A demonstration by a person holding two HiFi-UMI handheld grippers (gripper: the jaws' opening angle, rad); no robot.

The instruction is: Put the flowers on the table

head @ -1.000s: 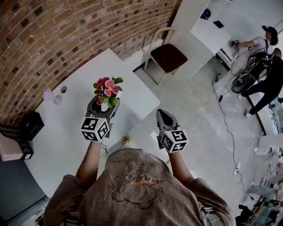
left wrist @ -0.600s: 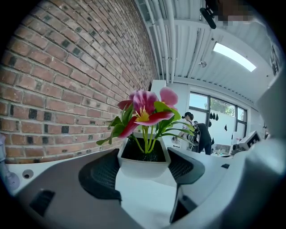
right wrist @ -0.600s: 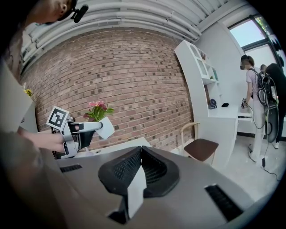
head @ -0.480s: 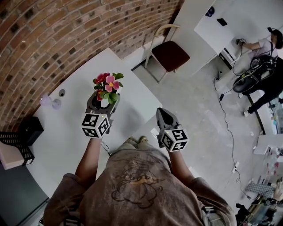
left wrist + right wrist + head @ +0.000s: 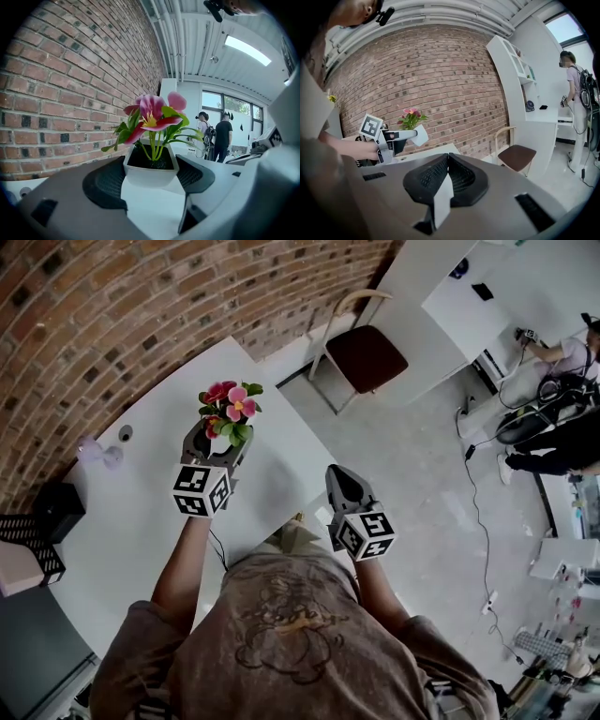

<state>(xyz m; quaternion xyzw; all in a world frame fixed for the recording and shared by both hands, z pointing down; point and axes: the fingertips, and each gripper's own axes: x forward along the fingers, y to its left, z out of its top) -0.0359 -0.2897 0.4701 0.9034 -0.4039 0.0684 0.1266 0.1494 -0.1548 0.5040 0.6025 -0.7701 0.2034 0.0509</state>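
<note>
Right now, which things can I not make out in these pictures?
- Underside of the pot and its gap to the table: head view, hidden by the left gripper and flowers.
- The small items near the brick wall: head view, too small to name.
- Table's near edge: head view, covered by the person's body.

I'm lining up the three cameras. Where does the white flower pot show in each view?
Head view: the flower pot sits upper left of centre, in the left gripper, above the white table.
Left gripper view: dead centre, clamped between both jaws.
Right gripper view: small, left of centre.
Shared landmark: the brick wall, behind the pot in every view.
</note>
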